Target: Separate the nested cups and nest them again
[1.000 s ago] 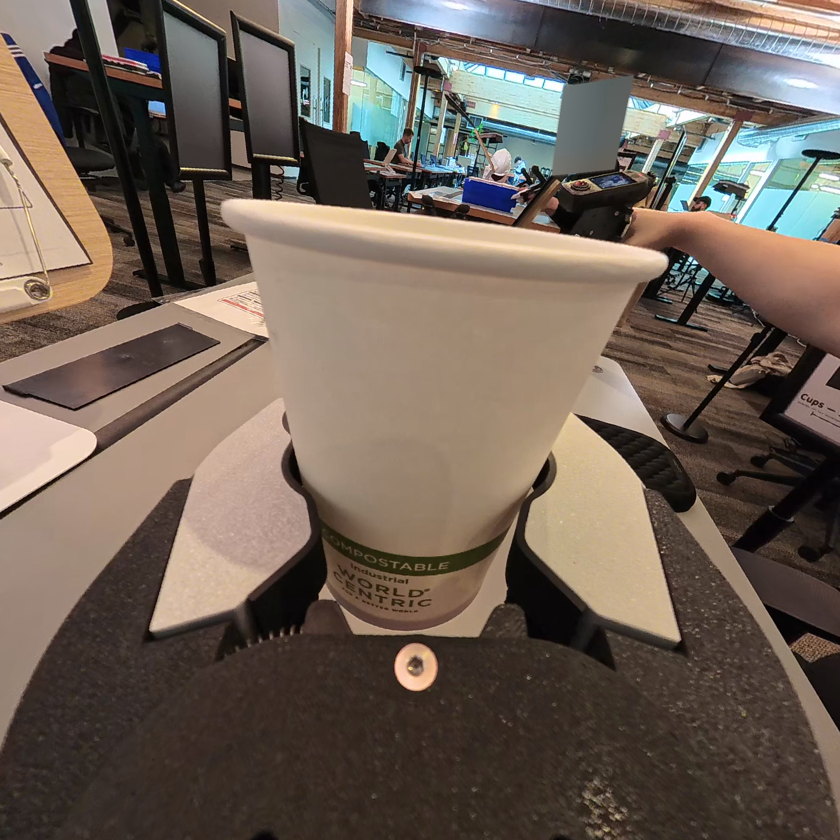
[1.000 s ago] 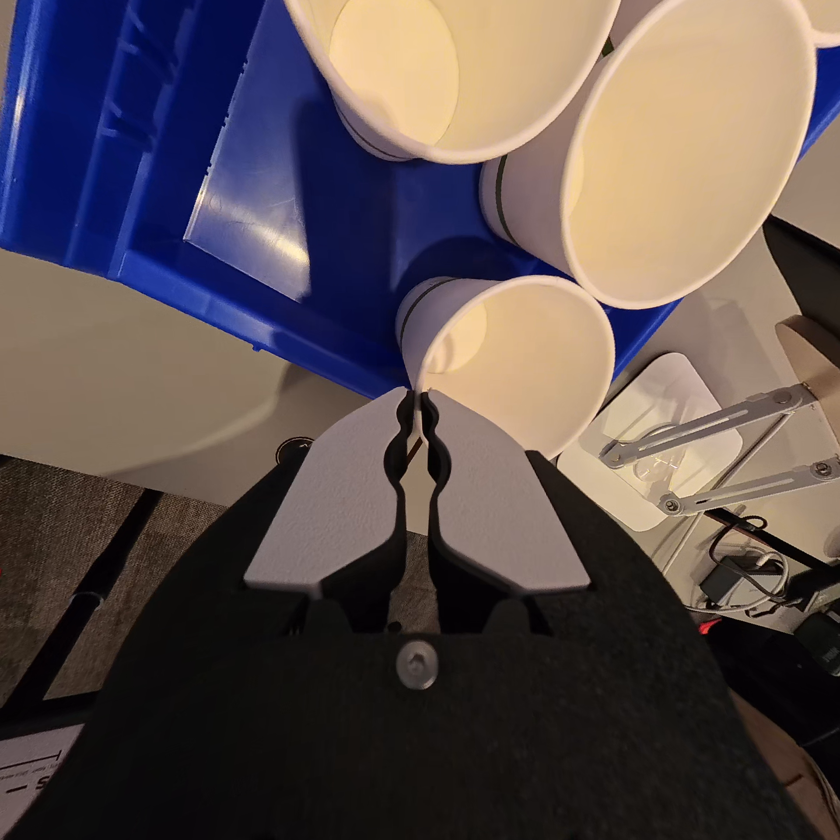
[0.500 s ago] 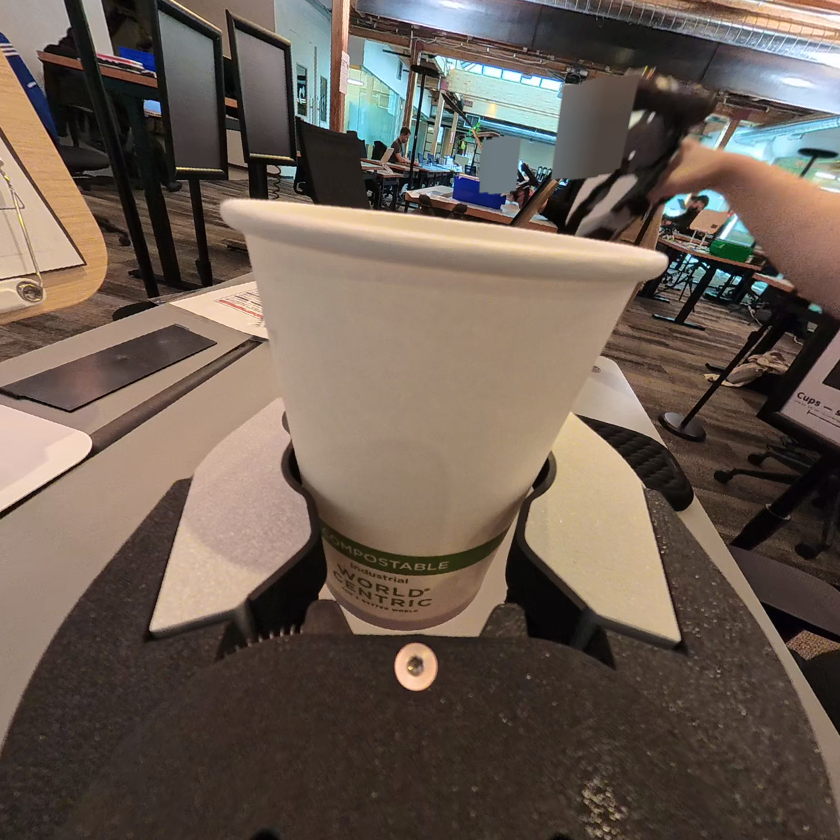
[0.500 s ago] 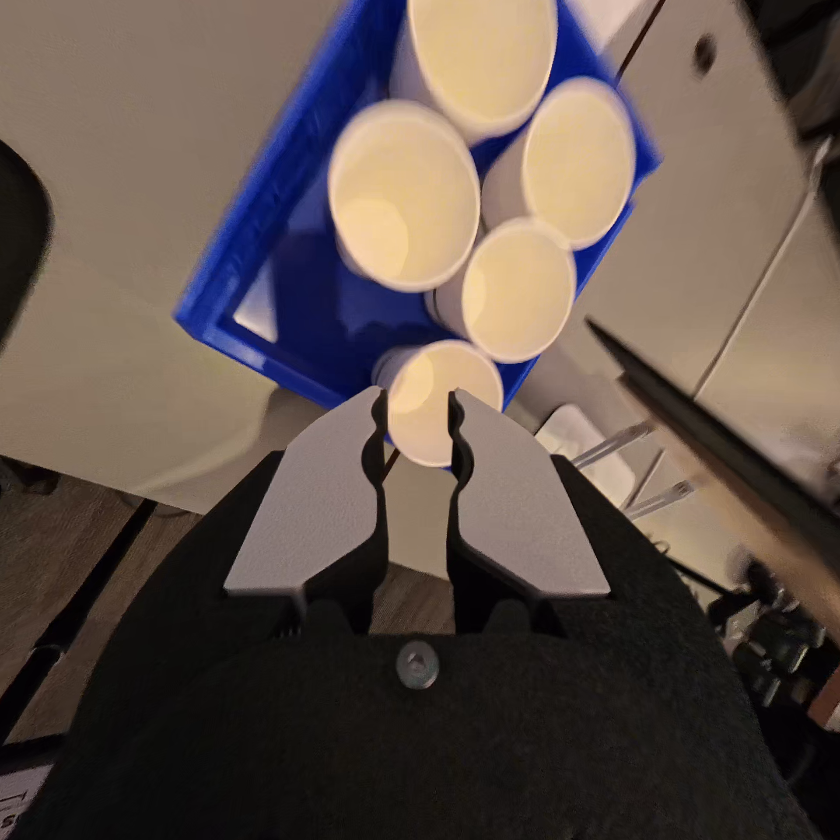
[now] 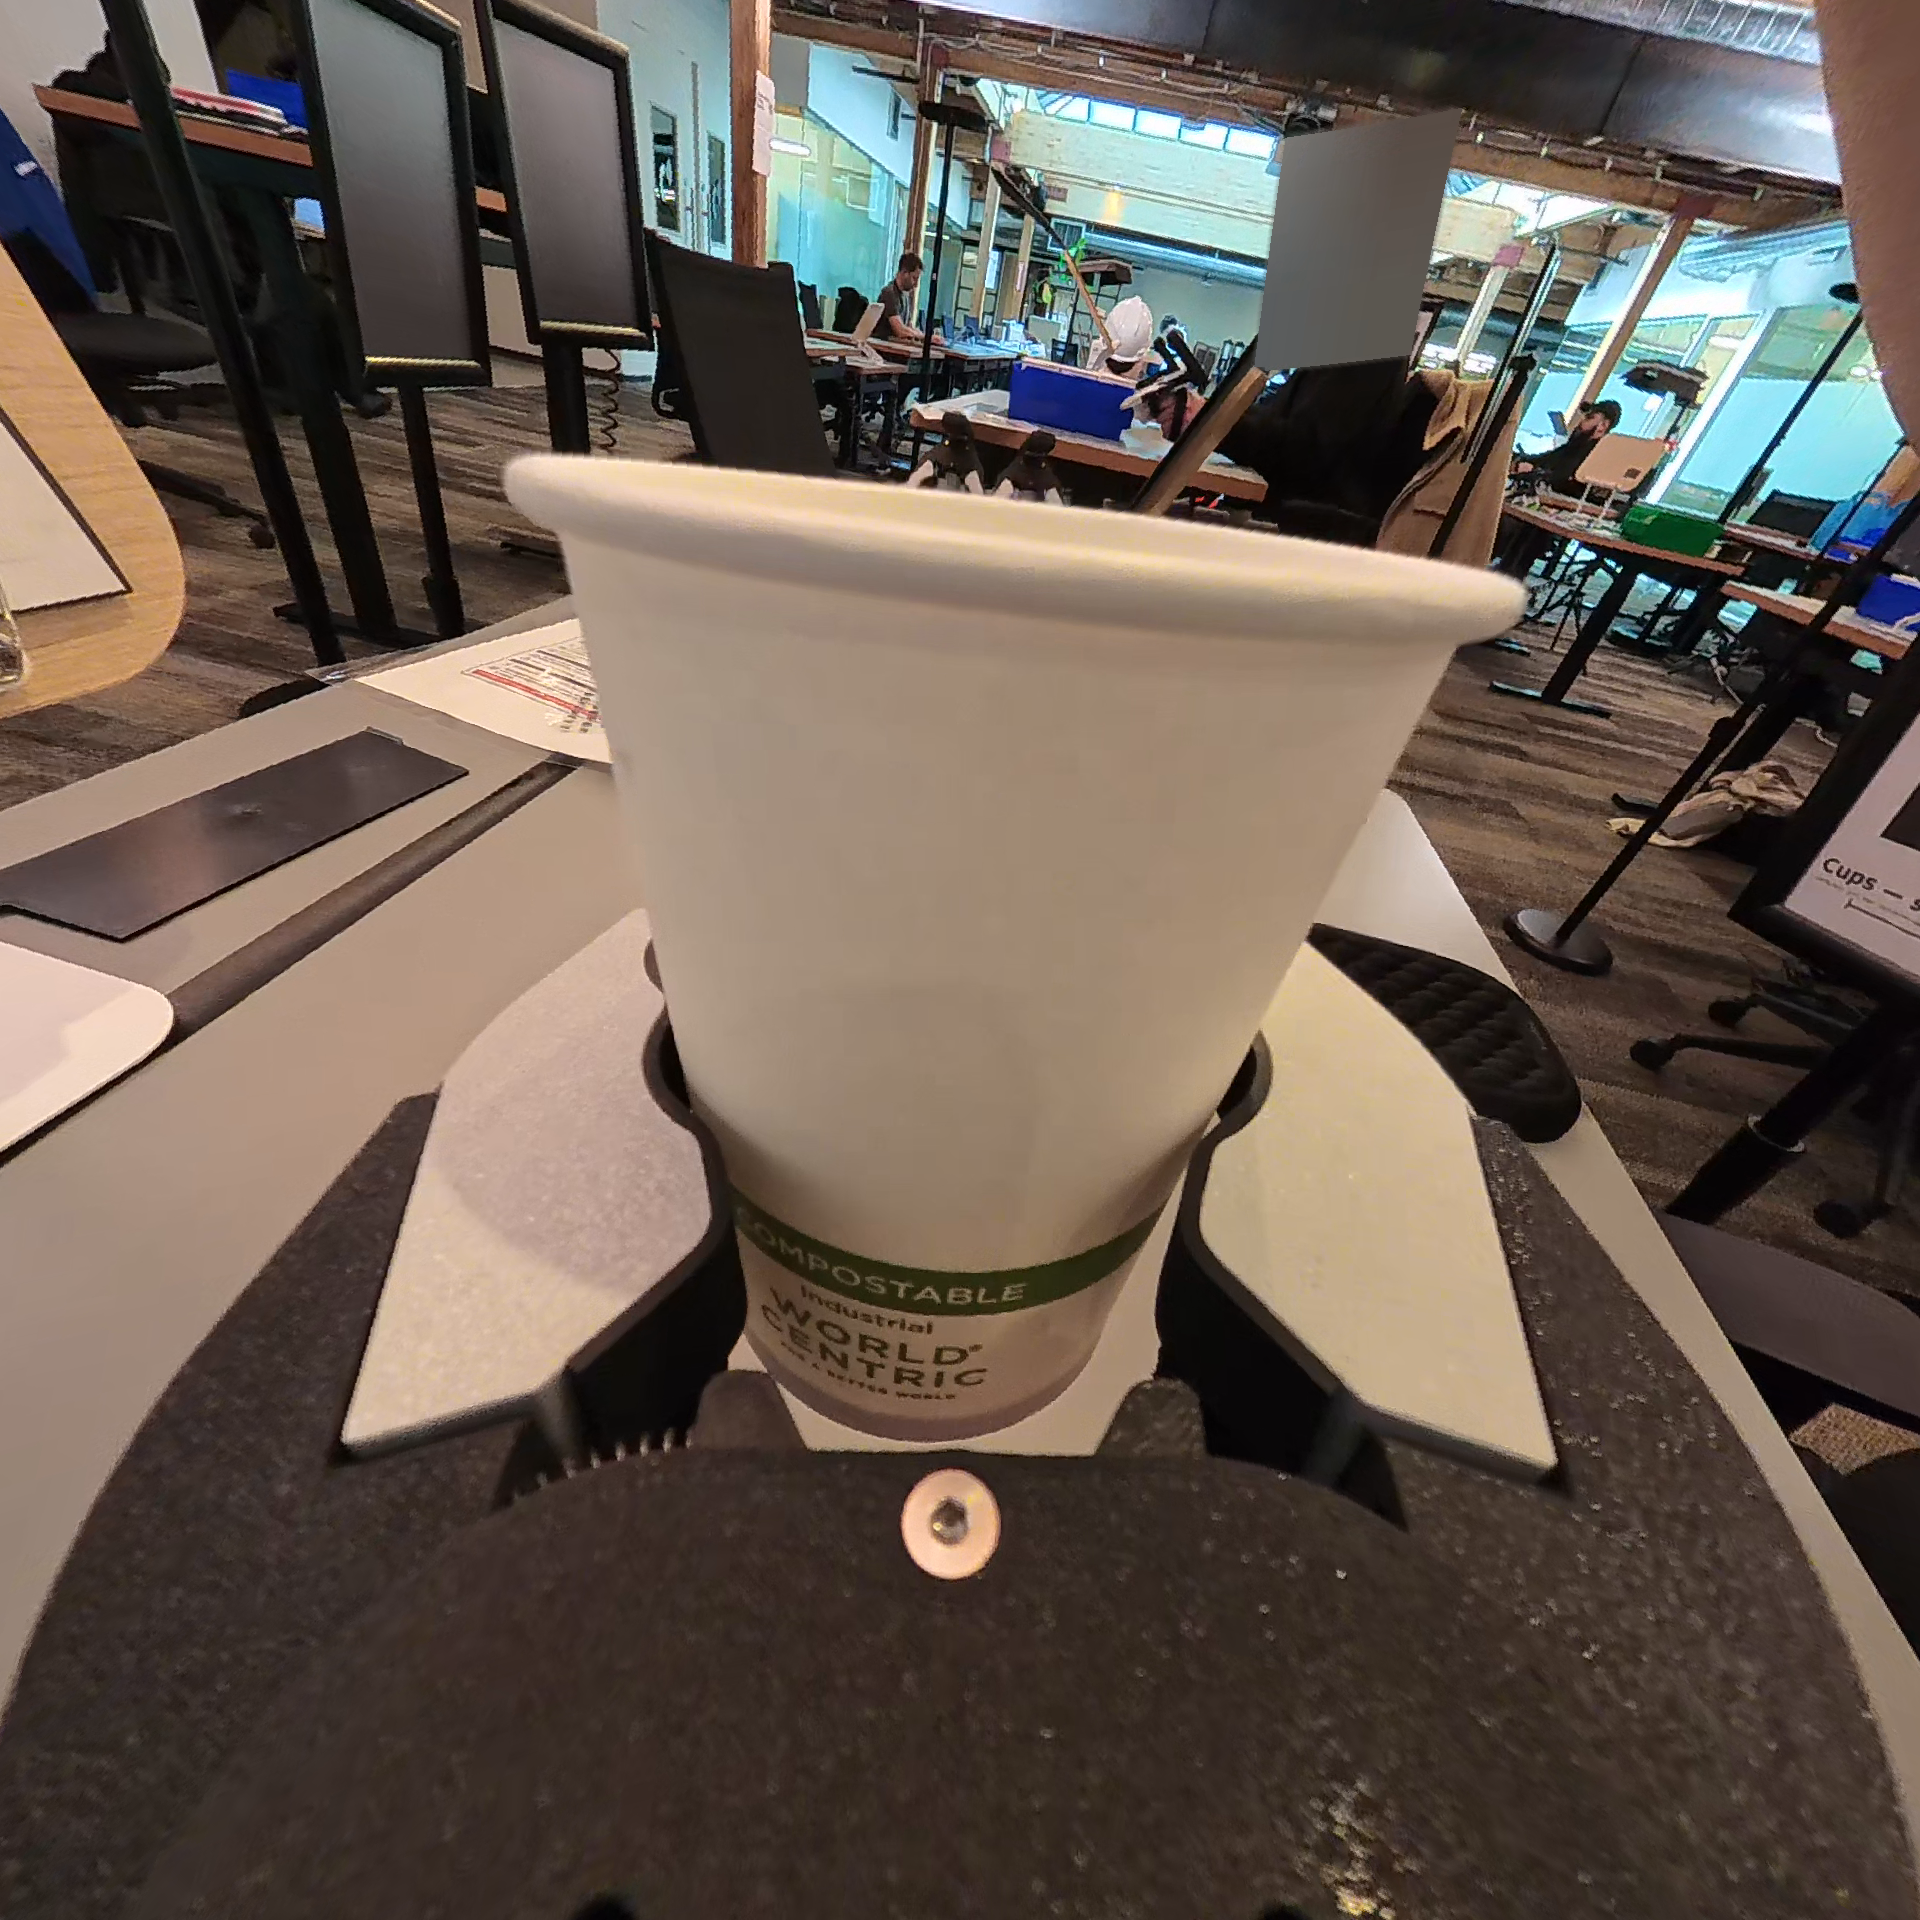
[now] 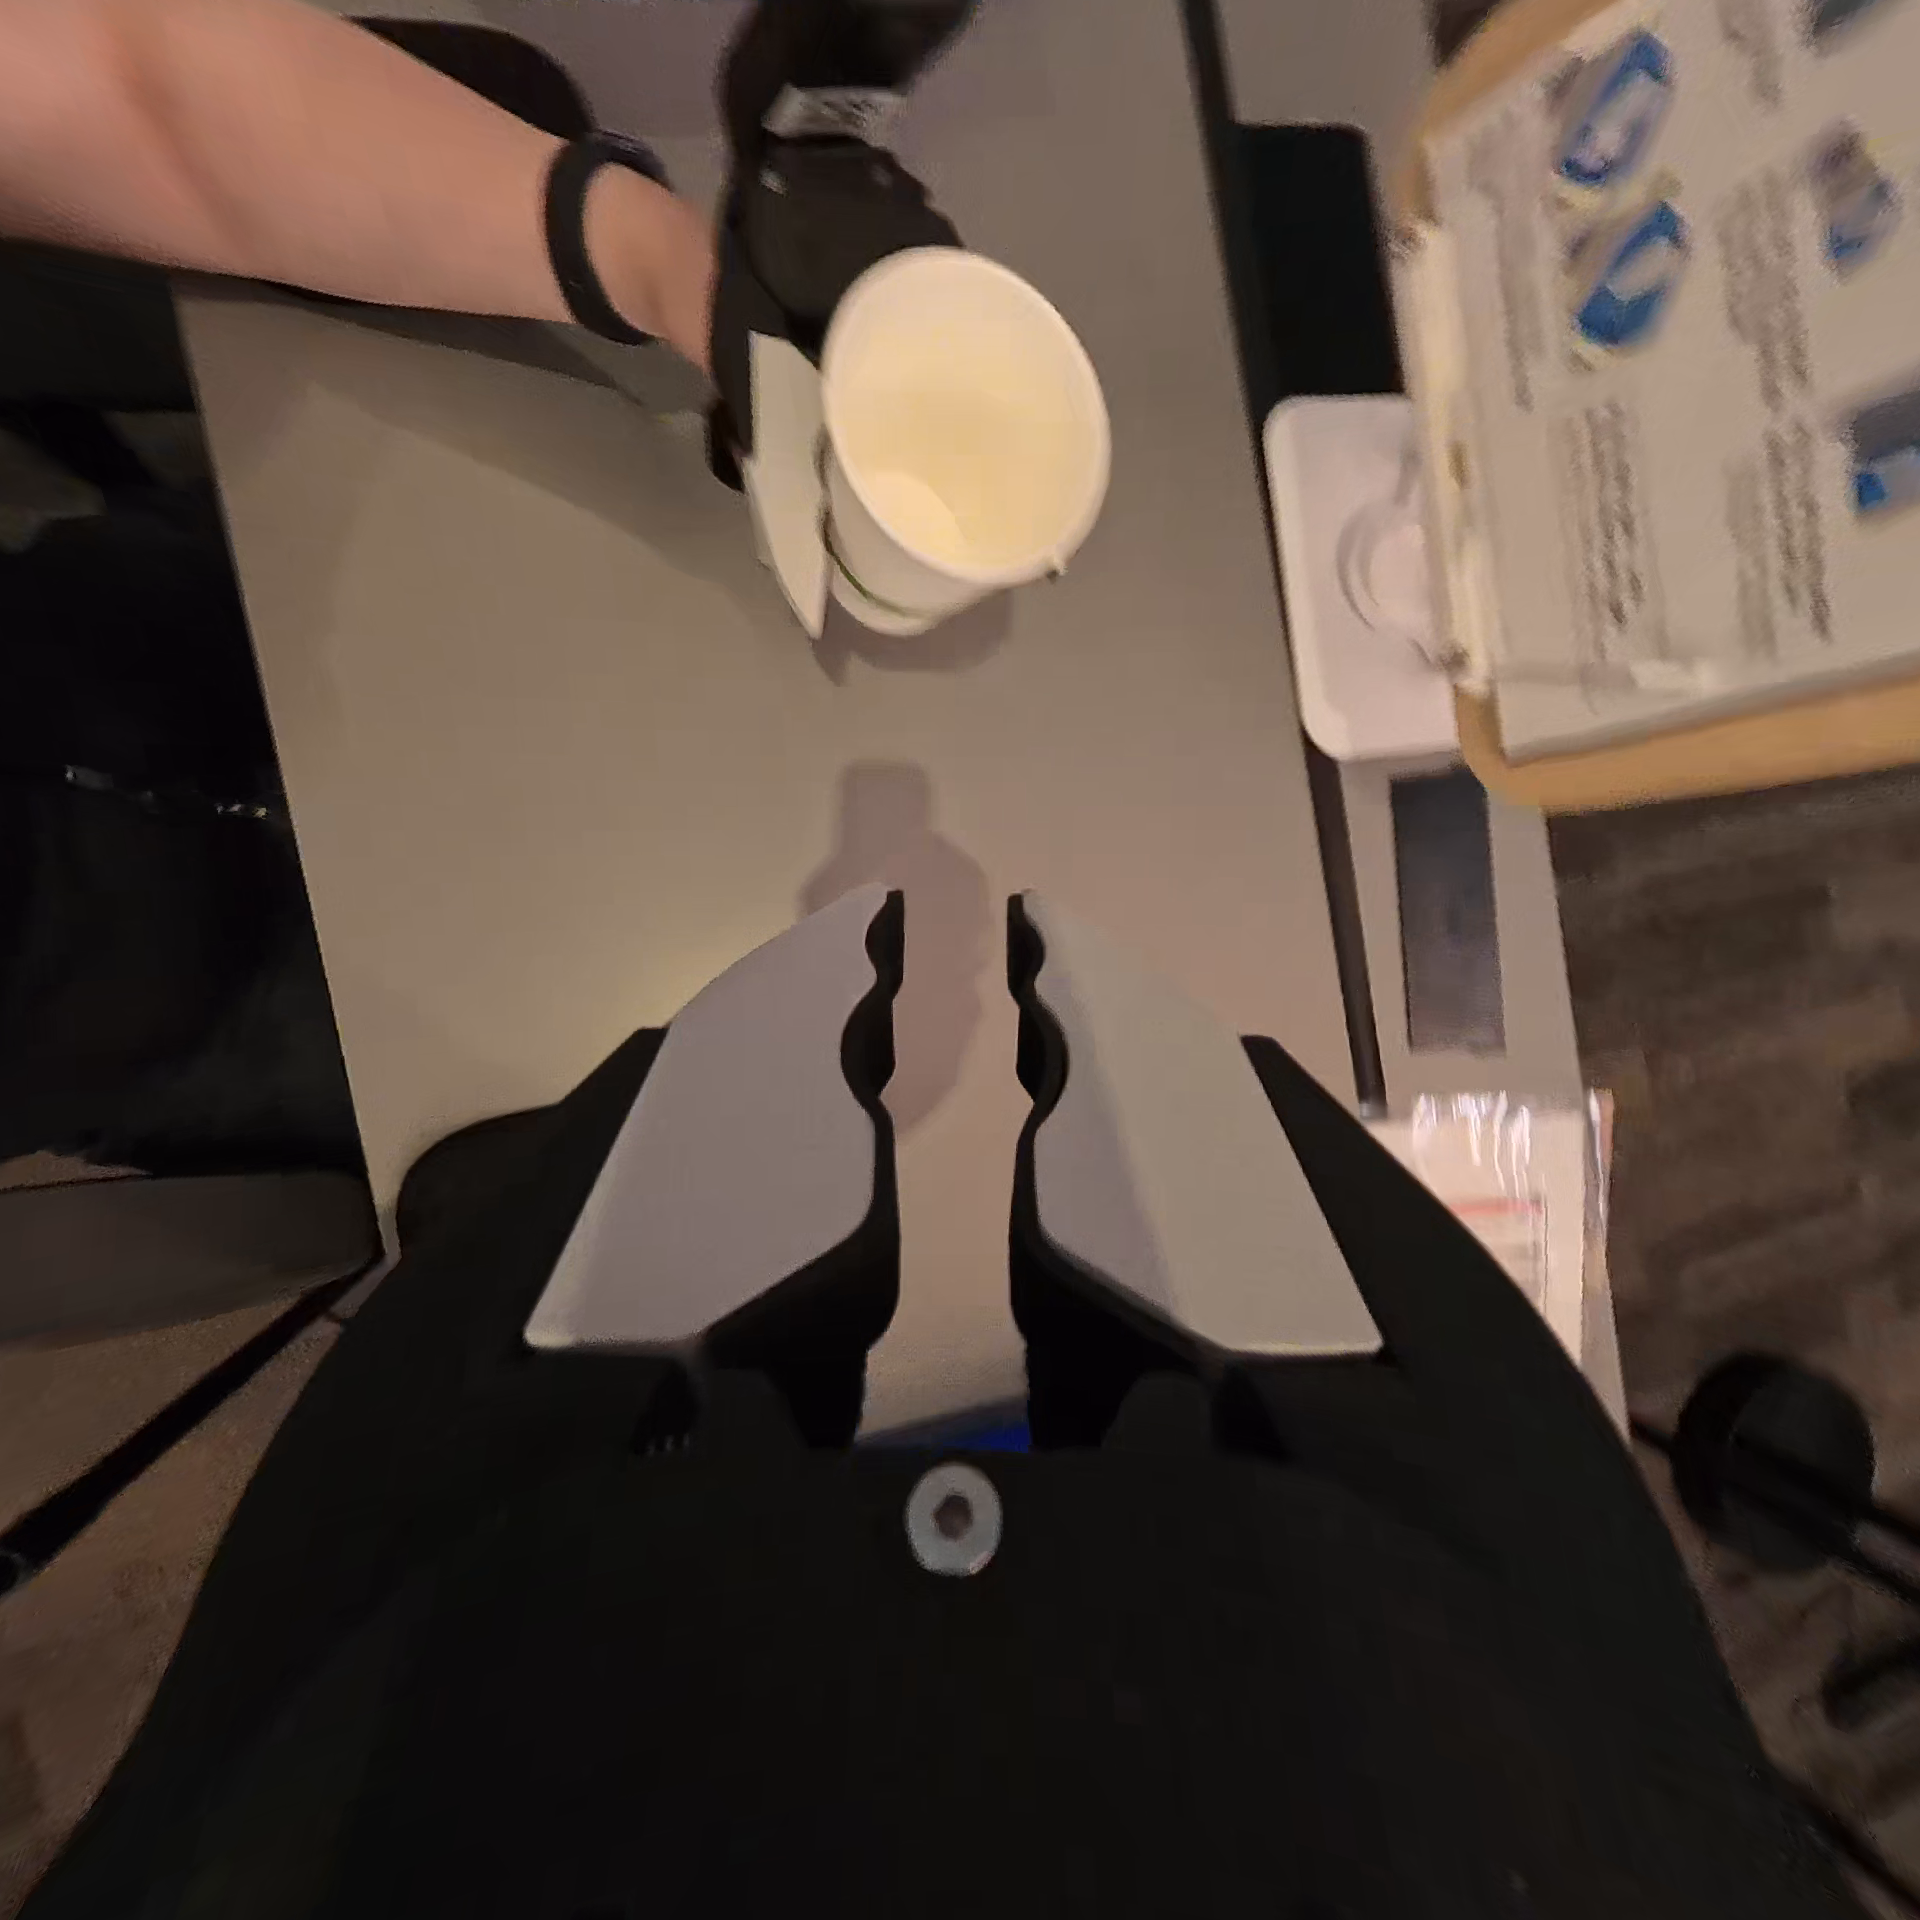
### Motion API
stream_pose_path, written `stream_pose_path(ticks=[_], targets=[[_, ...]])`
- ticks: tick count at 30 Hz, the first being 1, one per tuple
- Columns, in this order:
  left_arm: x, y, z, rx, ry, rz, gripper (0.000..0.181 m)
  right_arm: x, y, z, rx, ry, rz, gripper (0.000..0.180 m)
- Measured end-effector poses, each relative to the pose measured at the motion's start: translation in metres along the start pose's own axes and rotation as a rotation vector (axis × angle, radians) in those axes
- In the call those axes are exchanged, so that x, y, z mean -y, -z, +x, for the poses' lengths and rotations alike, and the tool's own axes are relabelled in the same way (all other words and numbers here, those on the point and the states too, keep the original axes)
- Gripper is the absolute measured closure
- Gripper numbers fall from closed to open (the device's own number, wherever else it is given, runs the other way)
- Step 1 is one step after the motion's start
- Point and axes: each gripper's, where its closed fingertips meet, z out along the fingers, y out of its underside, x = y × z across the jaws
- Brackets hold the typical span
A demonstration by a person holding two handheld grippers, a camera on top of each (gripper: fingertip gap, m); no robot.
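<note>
Spreading across both views, the grey table (image 6: 582, 790) carries everything that matters. At its far side in the right wrist view sits a tilted board covered with printed sheets (image 6: 1683, 343) (too blurred to make out), and beside that a white rounded pad (image 6: 1340, 582) lies flat on the tabletop. In the left wrist view a black flat strip (image 5: 218, 831) rests on the table to the left, with a printed paper sheet (image 5: 520, 675) just beyond it.

Next in size, the left gripper (image 5: 956, 1101) fills the lower part of its own view, its 2 pale fingers (image 5: 540, 1226) pressed against either side of the white paper cup (image 5: 987, 894). That cup stands upright on the table, open mouth up, gripped low on its body near the green band, with its base touching the tabletop. Seen from above in the right wrist view, the same cup shows a pale yellow interior, and the person's left hand (image 6: 644, 260), with a black band at the wrist, holds the gripper at the cup's side.

Well apart from the cup, the right gripper (image 6: 956, 914) hangs above a bare part of the table, pointing down. Its fingers (image 6: 748, 1122) stand slightly spread with a narrow gap between them and nothing inside. Its shadow (image 6: 894, 831) falls on the table between the fingertips and the cup.
</note>
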Motion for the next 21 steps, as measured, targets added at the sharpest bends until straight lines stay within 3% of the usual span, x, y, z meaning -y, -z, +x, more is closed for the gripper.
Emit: stream_pose_path(ticks=[5, 10, 15, 21], targets=[[-0.001, -0.001, 0.001, -0.005, 0.002, -0.003, 0.081, 0.047, -0.08, -0.02, 0.12, 0.152, -0.069, 0.163], [0.0, -0.001, 0.001, -0.008, 0.003, -0.002, 0.081, 0.065, -0.135, -0.032, 0.182, 0.213, -0.111, 0.163], [0.002, 0.0, 0.002, -0.013, 0.003, 0.004, 0.081, 0.065, -0.162, -0.034, 0.185, 0.251, -0.167, 0.164], [0.003, 0.001, 0.0, -0.011, 0.008, 0.011, 0.079, 0.063, -0.167, -0.033, 0.181, 0.273, -0.209, 0.175]])
